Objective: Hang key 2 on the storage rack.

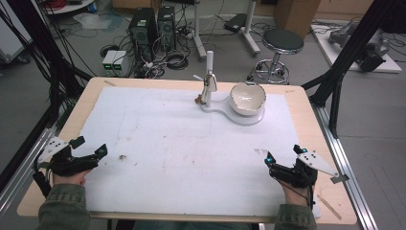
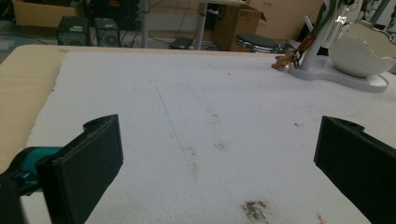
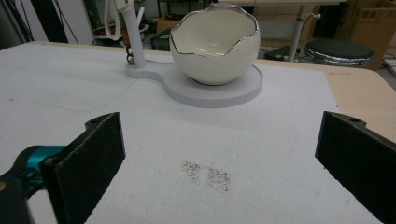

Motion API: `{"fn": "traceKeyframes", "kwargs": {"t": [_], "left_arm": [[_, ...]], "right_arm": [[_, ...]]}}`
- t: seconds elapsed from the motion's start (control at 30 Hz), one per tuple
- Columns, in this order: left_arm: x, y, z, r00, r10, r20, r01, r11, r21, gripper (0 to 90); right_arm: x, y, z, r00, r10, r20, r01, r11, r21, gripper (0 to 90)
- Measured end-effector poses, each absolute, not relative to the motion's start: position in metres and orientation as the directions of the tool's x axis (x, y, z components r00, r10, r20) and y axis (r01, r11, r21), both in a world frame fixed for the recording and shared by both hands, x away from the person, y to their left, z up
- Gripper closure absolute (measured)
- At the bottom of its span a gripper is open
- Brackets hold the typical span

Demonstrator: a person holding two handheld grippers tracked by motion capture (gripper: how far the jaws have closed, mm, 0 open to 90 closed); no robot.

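You are holding the left hand-held gripper (image 1: 90,147) and right hand-held gripper (image 1: 282,158) with jaws spread apart and empty at the worktop's (image 1: 306,103) near corners, while the eggshell-shaped bowl (image 1: 247,98) is sitting on its white stand (image 1: 221,103) at the far edge.

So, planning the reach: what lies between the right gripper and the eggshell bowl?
Only bare white mat with a small dark speckled stain, seen in the right gripper view between the right gripper and the eggshell bowl.
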State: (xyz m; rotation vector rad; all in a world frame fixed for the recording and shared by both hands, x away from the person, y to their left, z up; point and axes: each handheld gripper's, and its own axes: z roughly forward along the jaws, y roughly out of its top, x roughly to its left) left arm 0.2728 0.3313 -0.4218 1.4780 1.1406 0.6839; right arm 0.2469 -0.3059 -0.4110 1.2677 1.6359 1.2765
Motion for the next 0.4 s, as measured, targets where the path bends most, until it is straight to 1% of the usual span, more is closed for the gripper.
{"fn": "traceKeyframes", "kwargs": {"t": [0.2,0.4], "left_arm": [[0.2724,0.3310,-0.4217,0.377,0.911,-0.166,0.284,0.057,0.957,1.7],[0.2723,0.3312,-0.4216,0.381,0.910,-0.167,0.285,0.056,0.957,1.7]], "right_arm": [[0.2483,-0.3039,-0.4117,-0.289,0.957,0.022,0.265,0.058,0.962,0.4],[0.2475,-0.3058,-0.4112,-0.281,0.959,0.032,0.257,0.043,0.966,0.4]]}}
